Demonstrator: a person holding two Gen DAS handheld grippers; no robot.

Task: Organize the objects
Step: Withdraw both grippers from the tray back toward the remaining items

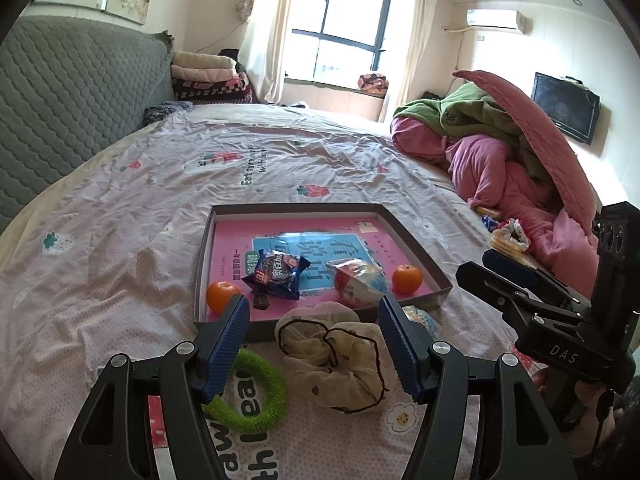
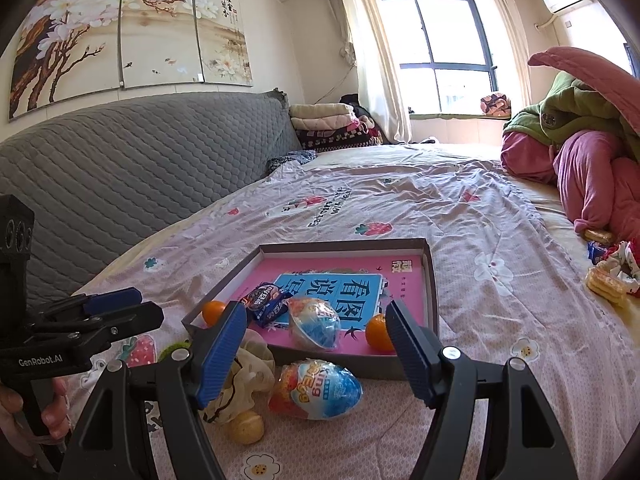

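Right tool (image 2: 316, 330): jaws spread, empty. Loose egg toy (image 2: 316, 390) lies on bed directly ahead between its fingers, long axis crosswise, just short of tray (image 2: 430, 280). Left tool (image 1: 314, 320): spread, empty, over scrunchie (image 1: 336, 364).

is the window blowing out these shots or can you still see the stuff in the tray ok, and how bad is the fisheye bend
Left wrist view: window blown out white, yet the tray and its oranges read clearly; bed edges curve strongly, corners vignette black. Right wrist view: window also overexposed, glare washing the curtains; the egg toy on the bed is sharp, the headboard bows.
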